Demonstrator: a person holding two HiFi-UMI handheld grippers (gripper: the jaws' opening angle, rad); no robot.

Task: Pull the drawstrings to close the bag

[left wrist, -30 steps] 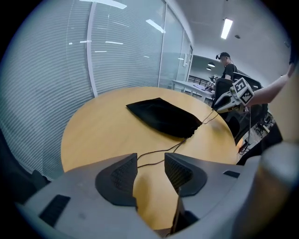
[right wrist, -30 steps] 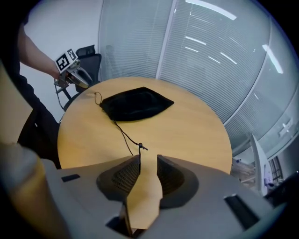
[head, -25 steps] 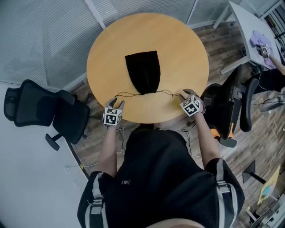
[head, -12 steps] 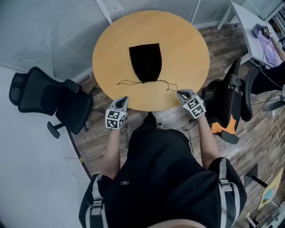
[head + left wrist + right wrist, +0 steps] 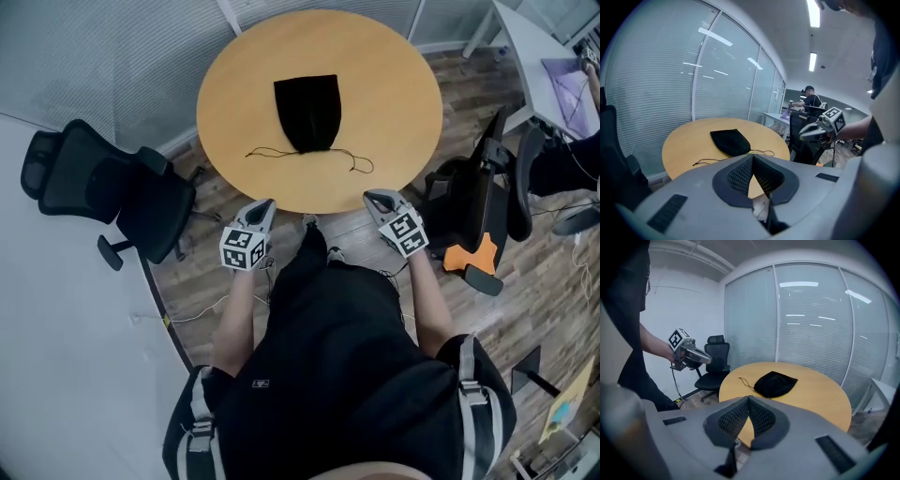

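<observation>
Head view: left gripper (image 5: 266, 204) and right gripper (image 5: 371, 197), jaws pressed together on nothing, are both held just off the near edge of the round light-wood table (image 5: 403, 84). Farther on, thin dark drawstrings (image 5: 267, 152) trail loose (one each side) from the narrowed mouth of the black cloth bag (image 5: 307, 111), flat mid-table.

Bag (image 5: 307, 112) mouth too small to judge; table (image 5: 684, 140) near edge hidden behind left tool (image 5: 753, 159).
</observation>
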